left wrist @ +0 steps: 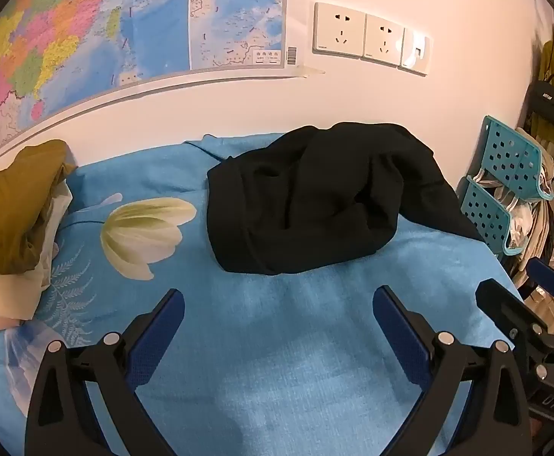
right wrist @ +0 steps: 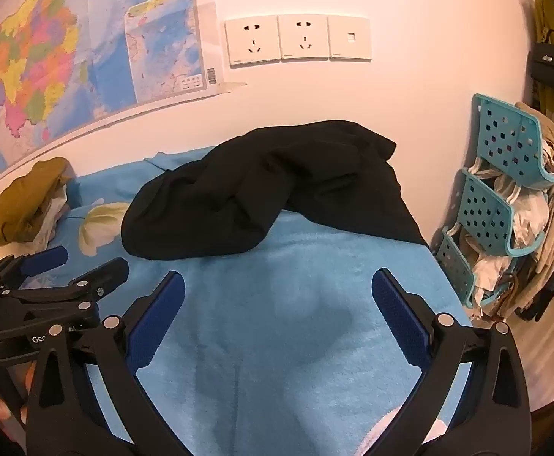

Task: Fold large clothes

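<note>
Looking ahead from both claws, you have the black garment [left wrist: 314, 197] lying crumpled on the blue bedspread [left wrist: 277, 342], up against the white wall [left wrist: 352, 98] and well apart from your fingertips. A bare stretch of bedspread lies between each claw and the cloth, so nothing is touched yet.

Your left claw [left wrist: 278, 315] stands wide apart with nothing between its blue pads. Your right claw [right wrist: 278, 296] is spread just as wide and is also empty. The two sit side by side, the right claw's body showing at the right edge of the left view.

The heap runs crosswise to your line of approach. From the right view its bulk [right wrist: 261, 190] lies ahead and a little left, with a rounded, rolled end low on the left and a flatter flap draping off to the right, toward the teal baskets [right wrist: 504, 174]. From the left view the rounded end is nearly dead ahead, and the draped flap trails off right.

So each claw seems to have its own end: the left is nearer the rounded lump, the right nearer the trailing flap. Neither looks clearly closer overall. You cannot tell from here which part is hem, sleeve or collar; the black fabric hides its seams. Likely the cloth must be spread flat before any fold. The mustard clothes [left wrist: 14, 205] at far left lie clear of it.
</note>
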{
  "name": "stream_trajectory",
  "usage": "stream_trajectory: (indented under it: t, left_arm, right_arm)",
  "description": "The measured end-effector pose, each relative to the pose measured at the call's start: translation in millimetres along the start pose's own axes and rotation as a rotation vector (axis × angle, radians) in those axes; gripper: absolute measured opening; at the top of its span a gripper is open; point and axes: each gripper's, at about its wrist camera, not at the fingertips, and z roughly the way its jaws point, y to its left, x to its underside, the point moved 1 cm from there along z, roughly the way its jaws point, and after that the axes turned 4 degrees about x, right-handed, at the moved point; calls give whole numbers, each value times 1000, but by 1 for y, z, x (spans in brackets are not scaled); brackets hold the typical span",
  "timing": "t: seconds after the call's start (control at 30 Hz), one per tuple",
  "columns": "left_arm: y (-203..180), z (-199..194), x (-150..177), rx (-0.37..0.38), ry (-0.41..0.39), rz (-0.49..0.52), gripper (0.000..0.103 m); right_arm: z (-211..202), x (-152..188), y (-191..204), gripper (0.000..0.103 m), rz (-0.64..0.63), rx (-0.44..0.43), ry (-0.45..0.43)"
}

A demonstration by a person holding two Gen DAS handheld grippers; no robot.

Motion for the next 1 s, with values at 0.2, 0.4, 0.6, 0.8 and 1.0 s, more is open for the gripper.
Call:
stream_trajectory:
  t: [0.2,0.4,0.6,0.8,1.0]
  left_arm:
    - [-3,2,0,0,2,-8,96]
    - [3,-2,-1,12,-8,-8,96]
    - [4,-4,-2,7,-16,-7,96]
    - [6,-8,-1,6,-26,-12,96]
    - [5,-9,-1,3,-29,-14,96]
  right_arm:
    - [-3,0,7,97,-15,-1,-24]
    - [-3,-3,13,97,-14,3,-33]
    - [-3,-3,12,97,-12,-10,-34]
    - [-4,-4,11,97,-10,-12,-33]
    - [-4,-3,12,97,-11,-11,-33]
